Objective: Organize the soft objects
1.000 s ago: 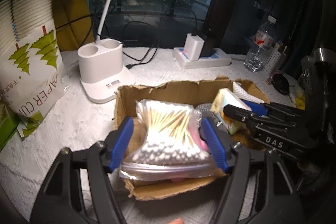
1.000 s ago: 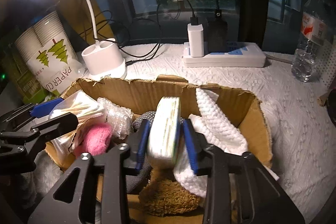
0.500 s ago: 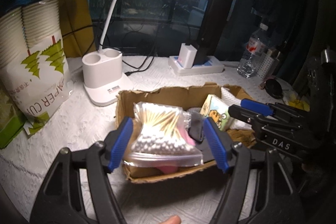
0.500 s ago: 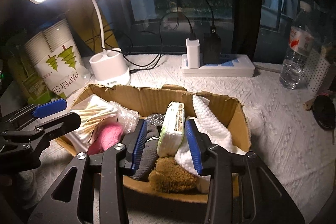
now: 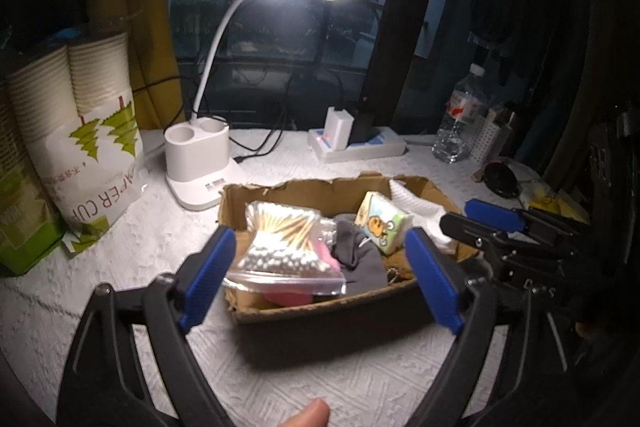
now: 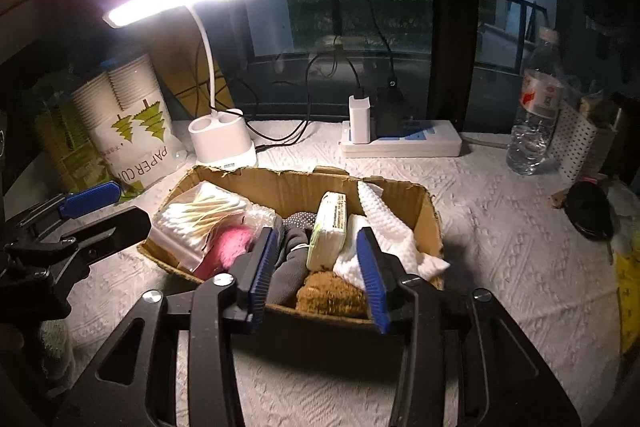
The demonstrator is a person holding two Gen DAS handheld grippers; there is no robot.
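Both grippers, left (image 5: 318, 277) and right (image 6: 316, 267), had just opened wide and held nothing; cotton swab bag (image 5: 284, 247) and tissue pack (image 6: 328, 231) lay in the cardboard box (image 6: 430, 223), frame centre. Swab bag looked light, slippery, crinkly, so best pinched across its middle; tissue pack soft, squashable, taken by flat sides.

The pink item (image 6: 230, 247) is largely covered by the bag of cotton swabs (image 5: 282, 247), so its kind cannot be told. The stacked paper cups (image 5: 68, 87) are cut off at the left edge. The water bottle (image 6: 536, 119) label cannot be read.
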